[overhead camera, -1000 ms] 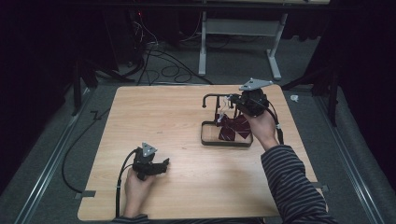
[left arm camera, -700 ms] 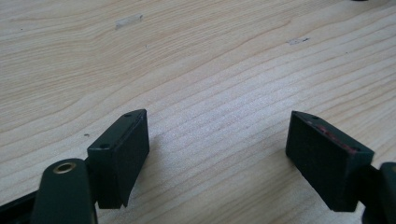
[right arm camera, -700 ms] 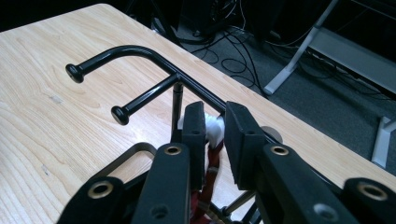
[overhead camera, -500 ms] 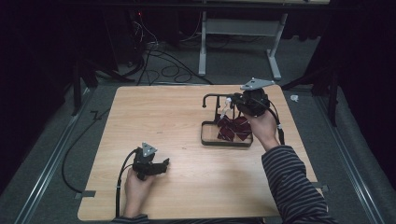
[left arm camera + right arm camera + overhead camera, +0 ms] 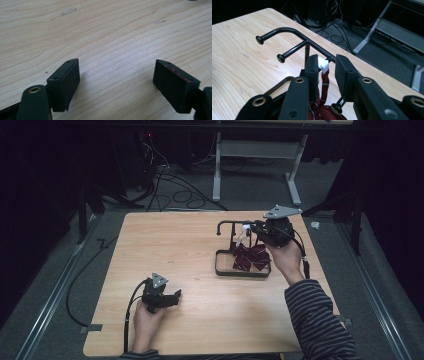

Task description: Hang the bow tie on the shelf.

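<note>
Your right gripper (image 5: pixel 325 68) sits at the rack (image 5: pixel 231 226), centre right in the high view. In the right gripper view, low centre, its jaws stand partly apart on either side of a white loop (image 5: pixel 323 64) draped over the rack's bar. The left jaw appears to touch the loop; the right jaw is clear of it, so you hold nothing firmly. A dark red cloth (image 5: pixel 250 256) hangs from the loop down into the tray (image 5: pixel 220 270) at the rack's foot.

Your left gripper (image 5: pixel 161 296) rests on the table (image 5: pixel 165 245), lower left of the high view, well apart from the rack. Its jaws are wide apart on bare wood in the left gripper view.

Risks, as judged:
- The loop looks to sit only shallowly on the bar. A sideways nudge from the touching jaw could push it off, dropping the cloth into the tray.
- Closing now may pinch the bar along with the loop; a pull would then drag or tip the rack, since nothing steadies it.
- A black knob (image 5: pixel 335 108) near your right jaw may snag on withdrawal.
- Whether the loop is fully over the bar cannot be told.
</note>
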`<state>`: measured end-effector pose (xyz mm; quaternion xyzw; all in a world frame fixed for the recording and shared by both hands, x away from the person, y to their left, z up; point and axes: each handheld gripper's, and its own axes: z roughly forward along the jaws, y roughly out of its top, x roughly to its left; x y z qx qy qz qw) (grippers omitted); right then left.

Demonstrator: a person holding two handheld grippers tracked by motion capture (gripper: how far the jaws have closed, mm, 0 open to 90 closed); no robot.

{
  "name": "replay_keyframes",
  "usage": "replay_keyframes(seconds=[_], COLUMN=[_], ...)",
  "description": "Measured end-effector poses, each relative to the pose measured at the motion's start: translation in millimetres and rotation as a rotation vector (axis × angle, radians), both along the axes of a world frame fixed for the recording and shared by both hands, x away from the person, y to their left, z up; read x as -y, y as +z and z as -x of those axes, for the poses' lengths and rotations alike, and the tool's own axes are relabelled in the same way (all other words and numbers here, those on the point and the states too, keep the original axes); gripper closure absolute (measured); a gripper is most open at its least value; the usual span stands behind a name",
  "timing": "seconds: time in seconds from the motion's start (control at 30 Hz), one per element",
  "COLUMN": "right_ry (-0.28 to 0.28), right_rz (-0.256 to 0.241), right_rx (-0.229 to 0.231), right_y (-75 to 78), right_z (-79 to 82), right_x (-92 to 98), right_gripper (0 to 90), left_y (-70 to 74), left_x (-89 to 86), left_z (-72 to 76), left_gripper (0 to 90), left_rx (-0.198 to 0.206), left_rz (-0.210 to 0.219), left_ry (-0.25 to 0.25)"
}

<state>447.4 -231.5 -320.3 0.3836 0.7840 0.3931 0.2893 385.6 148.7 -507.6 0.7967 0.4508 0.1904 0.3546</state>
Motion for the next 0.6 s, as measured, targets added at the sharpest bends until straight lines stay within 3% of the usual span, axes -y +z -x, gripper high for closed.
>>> replay_keyframes(seconds=[0.6], right_ry=[0.007], right_rz=[-0.059], right_rx=[-0.026], right_y=[-5.9], right_z=[14.7], right_x=[17.4], right_gripper=[71.3], left_y=[0.0], left_x=[-0.1], left_z=[0.0], left_gripper=[21.9], left_rx=[0.0], left_rz=[-0.001], left_ry=[0.0])
